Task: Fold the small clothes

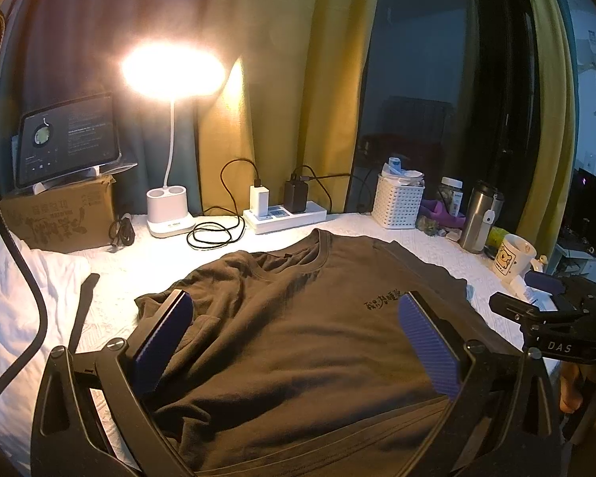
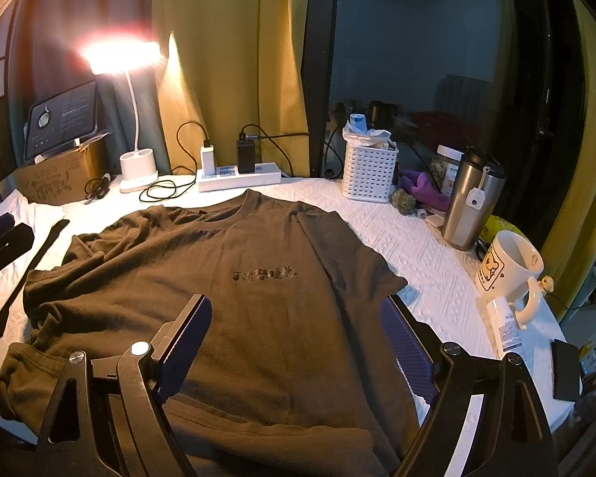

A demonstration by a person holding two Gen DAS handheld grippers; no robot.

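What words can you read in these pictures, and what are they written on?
"DAS": on the right hand-held gripper, white letters on its black frame.
T-shirt: dark chest print, too blurred to read.
Cardboard box: dark print, unreadable.
Tablet: screen text too small.
Mug: label too small.

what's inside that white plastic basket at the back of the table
The white basket holds crumpled white wrapping and a blue-and-white tube poking above its rim. Anything lower inside is hidden by its walls.
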